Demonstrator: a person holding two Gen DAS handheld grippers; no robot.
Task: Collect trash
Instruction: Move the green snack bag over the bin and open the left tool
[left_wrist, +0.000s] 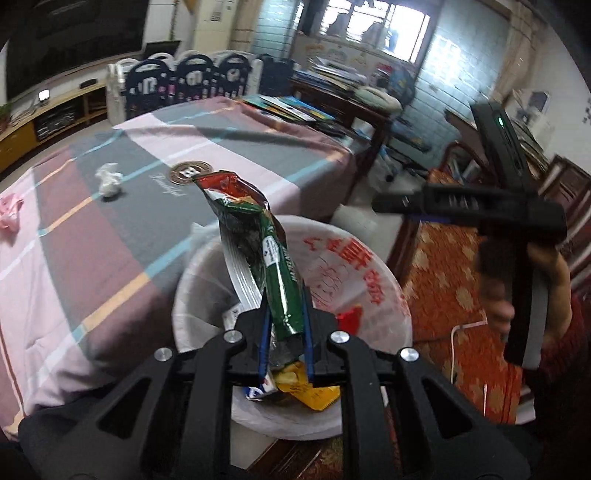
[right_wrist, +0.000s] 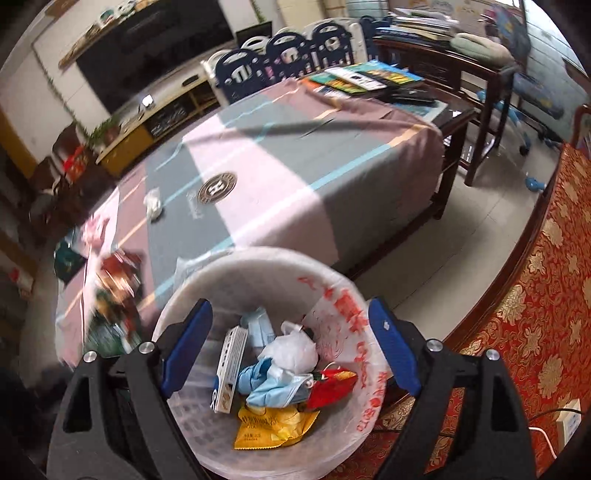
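Note:
My left gripper (left_wrist: 286, 321) is shut on a green and red snack wrapper (left_wrist: 255, 240) and holds it upright over the white-lined trash bin (left_wrist: 384, 295). The wrapper shows blurred at the left of the right wrist view (right_wrist: 114, 291). My right gripper (right_wrist: 291, 325) is open and empty above the bin (right_wrist: 354, 306), which holds a white bag (right_wrist: 291, 350), a blue mask (right_wrist: 277, 380), a red wrapper (right_wrist: 332, 380), a yellow packet (right_wrist: 273, 424) and a white box (right_wrist: 229, 369). The right gripper also shows in the left wrist view (left_wrist: 376, 205). A crumpled white tissue (left_wrist: 109, 181) lies on the table.
The table carries a striped pink and grey cloth (left_wrist: 92, 258) with a round emblem (left_wrist: 192, 171). Pink crumpled trash (left_wrist: 9, 214) lies at its left edge. Books (right_wrist: 365, 77) lie at the far end. A red and gold patterned sofa (right_wrist: 535, 295) stands at the right.

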